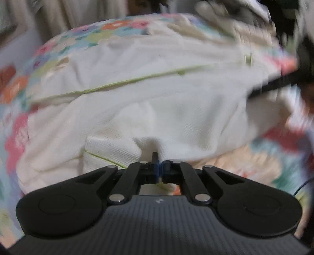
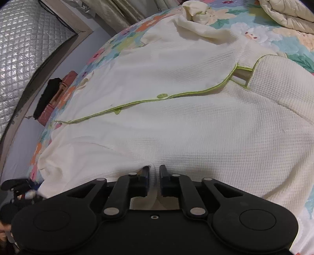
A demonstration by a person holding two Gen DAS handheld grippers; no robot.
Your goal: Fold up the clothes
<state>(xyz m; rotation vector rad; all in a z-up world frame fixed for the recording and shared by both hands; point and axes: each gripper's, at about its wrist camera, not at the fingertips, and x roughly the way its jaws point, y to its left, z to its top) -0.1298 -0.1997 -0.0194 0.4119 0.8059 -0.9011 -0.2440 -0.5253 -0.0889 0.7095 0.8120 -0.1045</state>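
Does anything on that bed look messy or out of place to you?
Mostly the far sleeve of the cream shirt: it lies bunched in a crumpled knot near the top of the floral bedspread, not laid flat. The shirt's green-trimmed collar also gapes open. No damage shows.

Home bedroom: bed with floral sheet, quilted cream blanket at its far end, curtains behind.
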